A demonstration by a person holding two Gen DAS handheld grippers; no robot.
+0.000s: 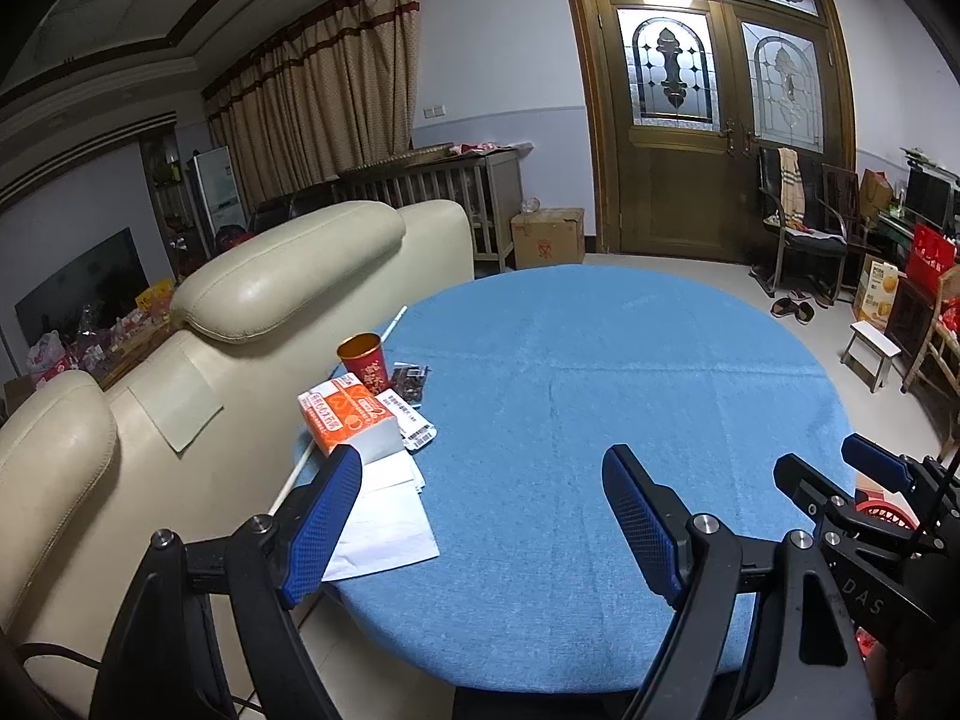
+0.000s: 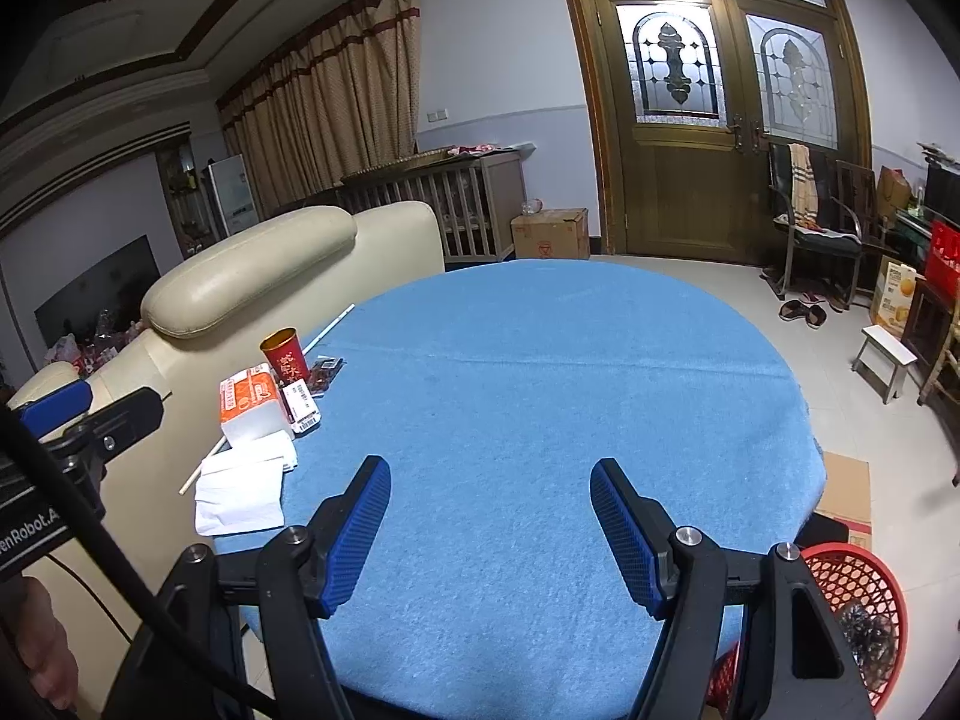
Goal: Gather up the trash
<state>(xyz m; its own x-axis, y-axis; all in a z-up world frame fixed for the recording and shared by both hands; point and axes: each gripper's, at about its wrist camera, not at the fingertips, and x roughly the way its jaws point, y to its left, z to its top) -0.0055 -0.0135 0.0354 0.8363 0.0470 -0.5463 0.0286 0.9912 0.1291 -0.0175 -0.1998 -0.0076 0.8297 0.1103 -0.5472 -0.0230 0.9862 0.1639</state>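
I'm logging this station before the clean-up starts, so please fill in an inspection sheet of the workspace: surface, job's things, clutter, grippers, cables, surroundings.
Surface: round table under a blue cloth, mostly bare.
Job's things: at the table's sofa-side edge, red paper cup upright, orange-and-white tissue pack, white paper sheets, barcode-labelled packet, dark wrapper, thin white stick; red mesh basket on the floor by the right gripper.
Clutter: nothing seen beyond those.
Grippers: left gripper and right gripper open, empty, above the near edge.
Cables: black cable crossing the left gripper.
Surroundings: cream sofa, wooden double door, cardboard box, chair.
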